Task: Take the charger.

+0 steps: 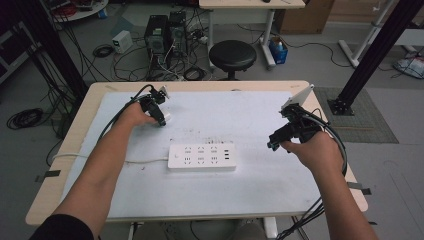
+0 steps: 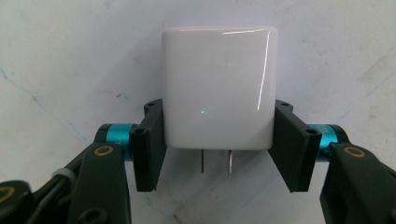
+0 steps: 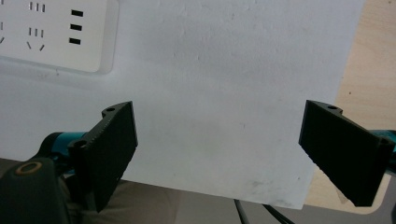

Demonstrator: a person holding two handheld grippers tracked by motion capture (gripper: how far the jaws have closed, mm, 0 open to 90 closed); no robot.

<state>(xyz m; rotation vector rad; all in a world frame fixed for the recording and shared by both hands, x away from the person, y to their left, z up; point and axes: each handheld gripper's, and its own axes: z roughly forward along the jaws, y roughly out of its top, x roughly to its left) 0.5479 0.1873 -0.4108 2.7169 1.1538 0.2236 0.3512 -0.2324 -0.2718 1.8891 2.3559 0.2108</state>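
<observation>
Left gripper (image 2: 215,140) is clamped on the white charger (image 2: 218,88) — both pads press flat against its two side faces, low on the body near the plug end. The two metal prongs (image 2: 215,162) stick out between the jaws, back toward the camera. Gripping by the sides leaves the prongs free, presumably so they can go into the power strip (image 1: 201,156). In the high view the charger (image 1: 165,117) sits at the far left of the white mat (image 1: 240,195), well apart from the strip; whether it rests on the mat or is just lifted is hard to tell from that angle. Right gripper (image 3: 233,149) hangs spread wide with nothing between its jaws (mat edge and table (image 3: 369,56) below).
</observation>
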